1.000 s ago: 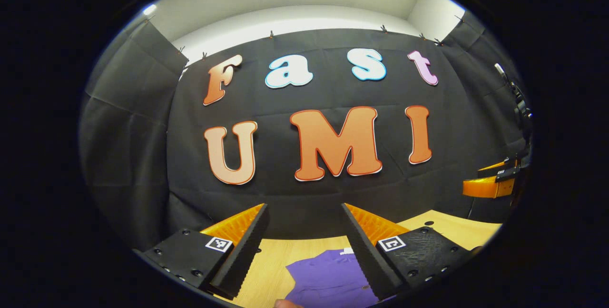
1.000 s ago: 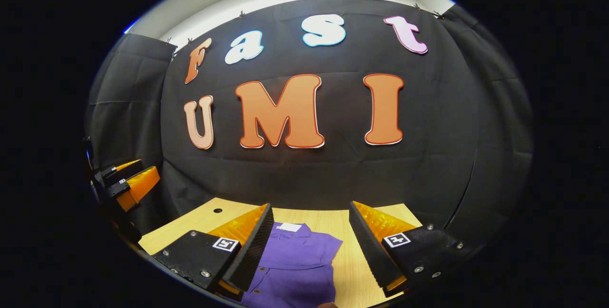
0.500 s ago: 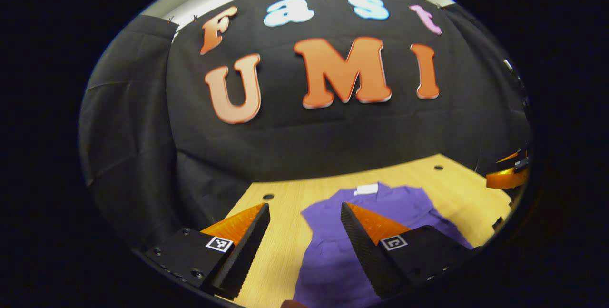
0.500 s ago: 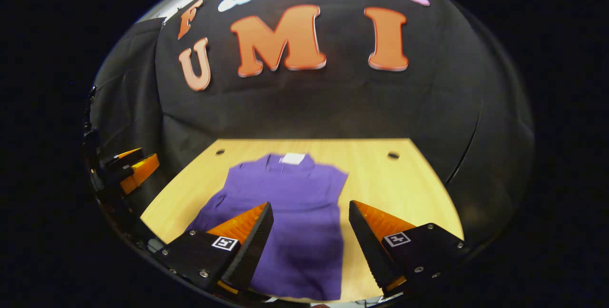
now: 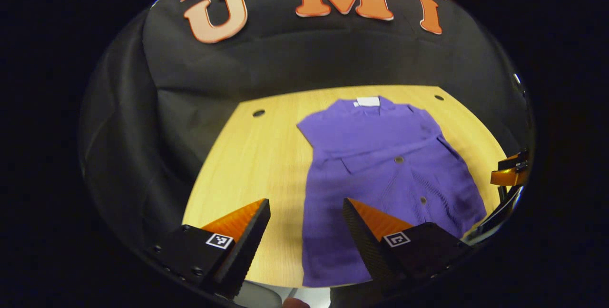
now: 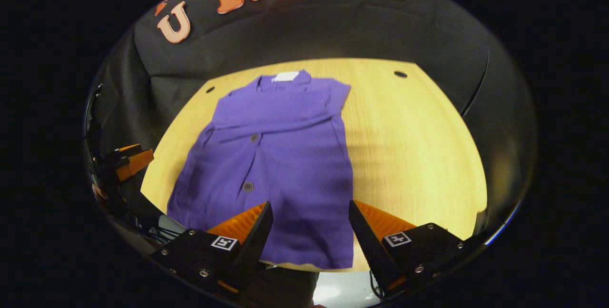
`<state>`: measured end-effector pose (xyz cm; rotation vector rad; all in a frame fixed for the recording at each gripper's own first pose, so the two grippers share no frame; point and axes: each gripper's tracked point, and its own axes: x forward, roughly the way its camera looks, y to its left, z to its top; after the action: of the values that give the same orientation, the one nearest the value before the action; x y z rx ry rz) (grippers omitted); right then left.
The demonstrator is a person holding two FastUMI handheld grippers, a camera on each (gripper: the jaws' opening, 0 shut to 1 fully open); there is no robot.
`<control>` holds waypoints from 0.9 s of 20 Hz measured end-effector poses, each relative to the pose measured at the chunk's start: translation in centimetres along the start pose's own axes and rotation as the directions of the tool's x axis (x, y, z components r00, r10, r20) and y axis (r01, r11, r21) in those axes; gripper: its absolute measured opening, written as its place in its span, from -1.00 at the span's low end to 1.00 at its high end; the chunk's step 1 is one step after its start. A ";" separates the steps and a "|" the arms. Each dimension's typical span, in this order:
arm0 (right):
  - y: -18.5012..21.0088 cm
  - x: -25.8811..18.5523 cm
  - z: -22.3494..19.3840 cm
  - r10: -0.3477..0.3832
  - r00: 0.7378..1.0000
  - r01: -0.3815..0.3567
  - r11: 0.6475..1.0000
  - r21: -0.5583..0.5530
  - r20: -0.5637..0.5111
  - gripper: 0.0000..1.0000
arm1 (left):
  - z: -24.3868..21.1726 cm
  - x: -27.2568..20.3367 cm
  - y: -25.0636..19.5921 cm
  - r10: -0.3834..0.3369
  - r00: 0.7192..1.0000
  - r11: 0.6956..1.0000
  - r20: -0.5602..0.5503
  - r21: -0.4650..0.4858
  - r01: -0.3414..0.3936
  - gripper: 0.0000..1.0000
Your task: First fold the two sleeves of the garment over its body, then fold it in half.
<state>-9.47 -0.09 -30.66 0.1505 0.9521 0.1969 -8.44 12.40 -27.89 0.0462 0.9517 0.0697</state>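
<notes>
A purple buttoned garment (image 5: pixel 385 165) lies flat on the wooden table (image 5: pixel 252 165), collar with a white label at the far end, both sleeves lying folded over its body. My left gripper (image 5: pixel 304 213) hangs open above the hem's left corner, holding nothing. In the right gripper view the same garment (image 6: pixel 280 155) stretches toward me, and my right gripper (image 6: pixel 309 217) stands open above the hem's right part. The other gripper (image 6: pixel 128 160) shows at the left edge of that view, and the right one (image 5: pixel 509 172) at the right edge of the left gripper view.
The table (image 6: pixel 409 146) has bare wood to the right of the garment and round holes near its far corners (image 6: pixel 400 74). Black cloth walls close in the back and sides. The table's near edge runs just under both grippers.
Both views have tipped downward from the back wall to the table, so the whole garment has come into sight. Both grippers stayed open.
</notes>
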 end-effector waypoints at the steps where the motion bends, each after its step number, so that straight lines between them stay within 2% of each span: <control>1: -0.1 0.3 -1.3 -0.001 0.999 0.001 1.000 0.010 -0.038 0.92 | -1.0 0.5 0.3 -0.001 0.999 1.000 -0.043 0.006 0.001 0.97; 5: -2.0 1.6 -5.2 -0.047 0.990 0.047 0.999 -0.008 -0.131 0.91 | -3.9 1.0 0.0 -0.021 0.975 1.000 -0.222 -0.003 0.021 0.98; 7: -2.7 1.8 -6.4 -0.068 0.984 0.070 0.998 0.001 -0.162 0.91 | -4.6 0.9 -0.4 -0.047 0.957 0.998 -0.287 -0.046 0.035 0.98; 9: -3.1 2.1 -7.6 -0.077 0.976 0.082 0.996 0.020 -0.205 0.91 | -4.7 0.8 -0.9 -0.079 0.941 0.994 -0.329 -0.092 0.051 0.98; 12: -4.0 2.6 -9.5 -0.091 0.959 0.102 0.995 0.023 -0.270 0.91 | -7.3 1.3 -1.1 -0.098 0.919 0.993 -0.383 -0.100 0.064 0.99; 15: -4.1 3.0 -10.8 -0.094 0.945 0.109 0.994 0.032 -0.314 0.91 | -9.7 1.5 -0.1 -0.087 0.884 0.995 -0.459 -0.082 0.055 0.99; 17: -4.2 3.2 -11.4 -0.101 0.936 0.119 0.992 0.035 -0.336 0.90 | -11.2 1.5 -0.2 -0.112 0.853 0.992 -0.510 -0.111 0.064 0.99; 18: -4.6 3.1 -11.5 -0.121 0.933 0.140 0.990 0.031 -0.339 0.90 | -11.4 1.5 -0.6 -0.129 0.847 0.990 -0.516 -0.121 0.077 1.00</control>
<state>-16.70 -3.37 -40.72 0.1044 1.3052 0.0734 -16.84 12.05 -35.81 -0.1206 1.4970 0.0271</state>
